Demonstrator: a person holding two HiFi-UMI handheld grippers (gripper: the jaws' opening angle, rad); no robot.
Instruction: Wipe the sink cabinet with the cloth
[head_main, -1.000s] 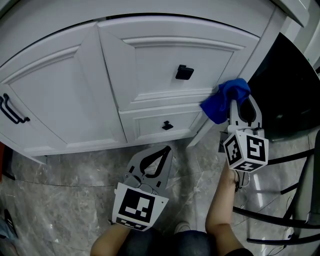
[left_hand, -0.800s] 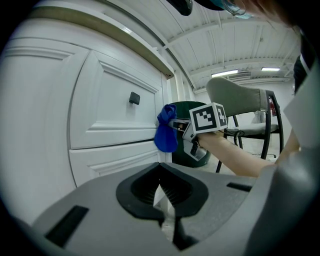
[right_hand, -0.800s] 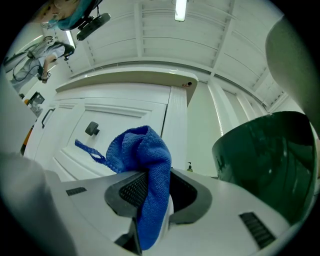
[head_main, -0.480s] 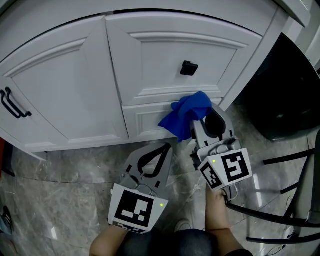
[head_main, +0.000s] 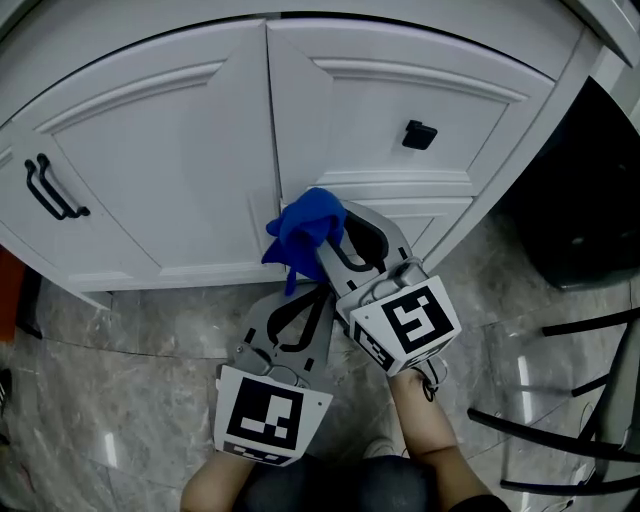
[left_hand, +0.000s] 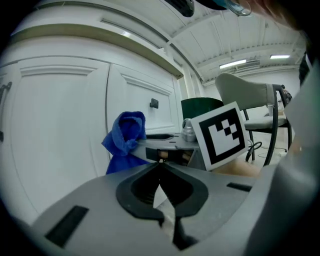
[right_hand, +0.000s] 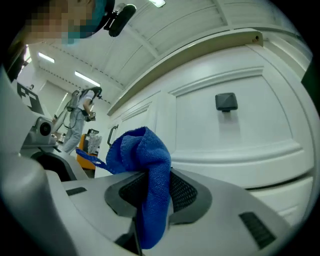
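The white sink cabinet (head_main: 180, 150) fills the upper head view, with a door at left and drawers at right. A bunched blue cloth (head_main: 303, 232) is pressed against the cabinet face near the seam below the upper drawer. My right gripper (head_main: 322, 240) is shut on the blue cloth (right_hand: 145, 175), which hangs down between its jaws. My left gripper (head_main: 322, 292) hovers lower, just under the right one, shut and holding nothing; its view shows the blue cloth (left_hand: 125, 140) ahead.
A black bar handle (head_main: 52, 188) is on the left door and a black square knob (head_main: 418, 134) on the upper drawer. A dark bin (head_main: 590, 200) stands at right, with black chair legs (head_main: 570, 440) beside it. Grey marble floor (head_main: 130, 380) lies below.
My right gripper has swept the blue cloth leftward along the cabinet, from the right corner past the lower drawer to the door seam. The left gripper has stayed nearly still.
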